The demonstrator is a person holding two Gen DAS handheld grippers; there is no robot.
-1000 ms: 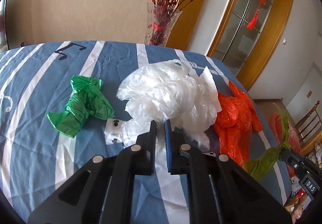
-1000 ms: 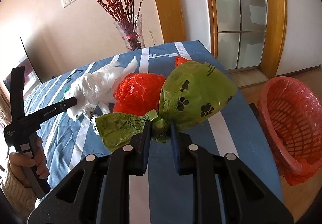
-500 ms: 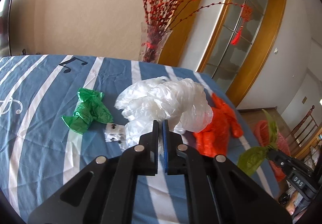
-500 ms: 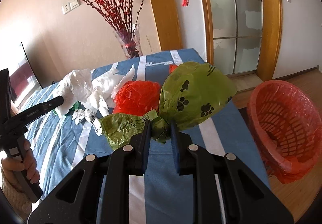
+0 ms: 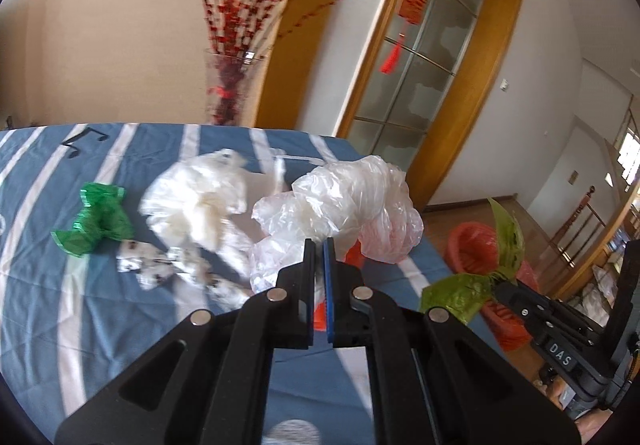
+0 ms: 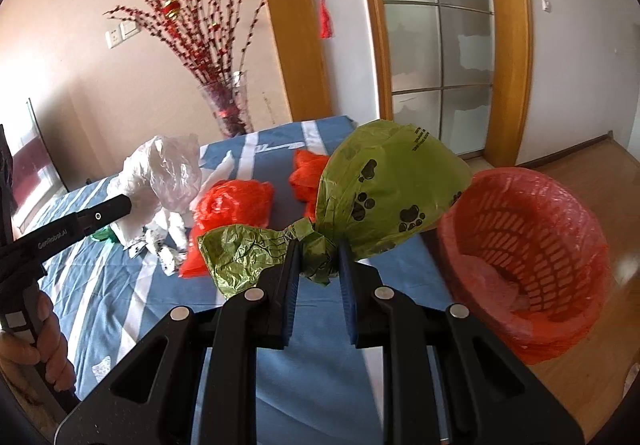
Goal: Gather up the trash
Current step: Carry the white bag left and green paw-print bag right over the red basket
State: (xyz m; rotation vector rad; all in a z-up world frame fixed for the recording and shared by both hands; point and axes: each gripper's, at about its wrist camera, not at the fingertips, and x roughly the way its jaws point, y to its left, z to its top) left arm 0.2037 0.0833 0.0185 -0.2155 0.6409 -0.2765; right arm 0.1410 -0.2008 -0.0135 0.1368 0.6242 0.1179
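Two bags are in the air at once: right tool [image 6: 316,257] is clamped on the knotted neck of the olive-green paw-print bag [image 6: 384,193], held up over the desk edge just beside the red basket [image 6: 532,257]; left tool [image 5: 319,245] is clenched tight on a fold of a clear white plastic bag [image 5: 348,201], lifted off the blue striped cloth [image 5: 100,325]. Nothing is dropped yet as far as I can judge; the basket is lined with red film and I can't make out any trash inside. Left on the desk: a second white crumpled bag [image 5: 200,201], a dark green bag [image 5: 94,219], a printed white wrapper [image 5: 160,269], two orange-red bags [image 6: 232,213]. So early-to-mid progress, several pieces to go. Basket sits on the wooden floor beyond the desk corner, clear path for the right tool. Left tool has to cross past the right one to reach it, so collision risk there. Glass vase [image 6: 228,109] with red branches stands at the far desk edge, well away from the route.
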